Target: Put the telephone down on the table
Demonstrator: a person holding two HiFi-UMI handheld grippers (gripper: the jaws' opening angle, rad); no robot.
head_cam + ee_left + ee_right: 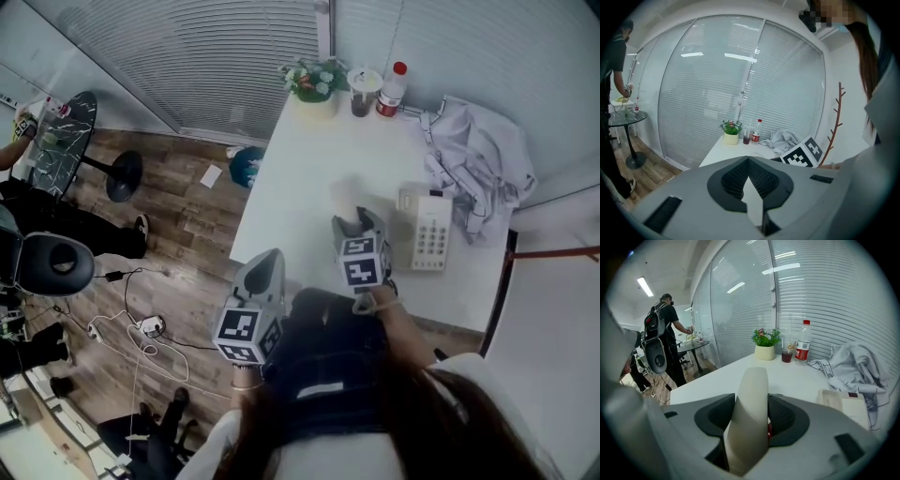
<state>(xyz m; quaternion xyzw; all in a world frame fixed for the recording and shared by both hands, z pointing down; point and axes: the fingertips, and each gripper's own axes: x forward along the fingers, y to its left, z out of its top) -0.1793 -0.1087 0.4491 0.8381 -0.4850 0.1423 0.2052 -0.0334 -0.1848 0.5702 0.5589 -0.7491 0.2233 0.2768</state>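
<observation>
Right gripper view: right claw (752, 401) clamped on the cream handset (748, 427), long axis pointing ahead over bare counter (717, 376), telephone base (843, 401) just right; left claw (748, 161) closed, empty, farther off.

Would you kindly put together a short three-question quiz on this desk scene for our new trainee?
1. True or false: the right gripper is shut on the handset.
2. What stands between the plant and the bottle? A) cup B) stapler C) lamp
3. Fill in: the telephone base lies beside a crumpled white ____.

Key: 1 true; 2 A; 3 cloth.
</observation>
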